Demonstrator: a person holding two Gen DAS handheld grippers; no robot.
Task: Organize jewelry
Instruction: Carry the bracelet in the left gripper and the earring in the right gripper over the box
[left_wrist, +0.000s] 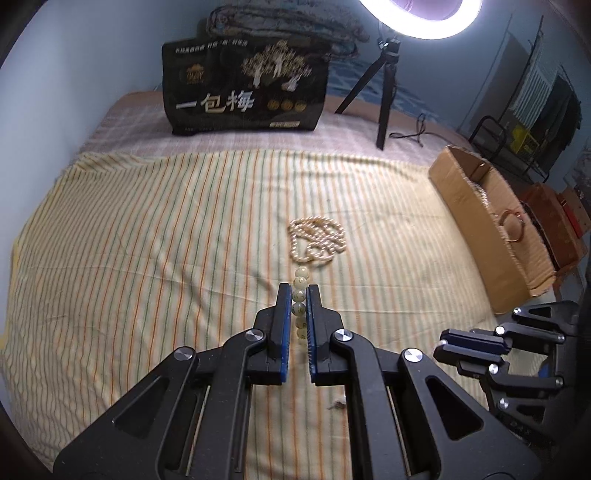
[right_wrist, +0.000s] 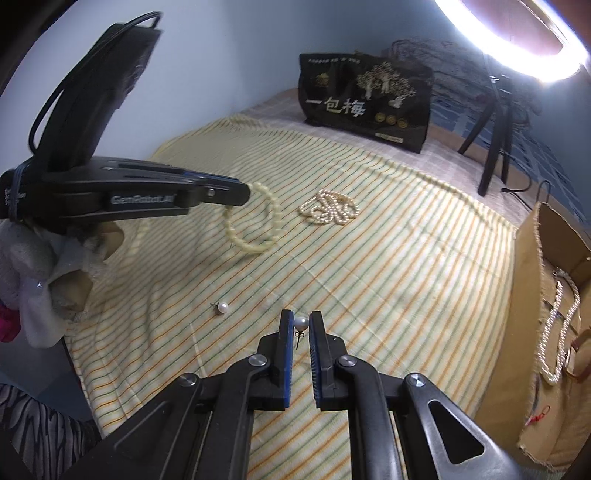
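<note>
Here a pale bead bracelet (right_wrist: 255, 221) hangs clamped in the left tongs (left_wrist: 299, 295) above the striped bedsheet (left_wrist: 147, 240); right tongs (right_wrist: 301, 325) pinch a pearl stud earring (right_wrist: 301, 323), second stud (right_wrist: 221, 307) lying nearby. Pearl necklace pile (left_wrist: 317, 240) sits mid-bed, cardboard box (left_wrist: 476, 206) of jewelry at the right edge, black bag (left_wrist: 245, 88) behind.

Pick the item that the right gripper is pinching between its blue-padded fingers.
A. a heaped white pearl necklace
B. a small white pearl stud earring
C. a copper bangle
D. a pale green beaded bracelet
B: in the right wrist view the right gripper is shut on the small white pearl stud earring, whose post hangs below the pearl, while the pale green beaded bracelet hangs from the left gripper.
</note>
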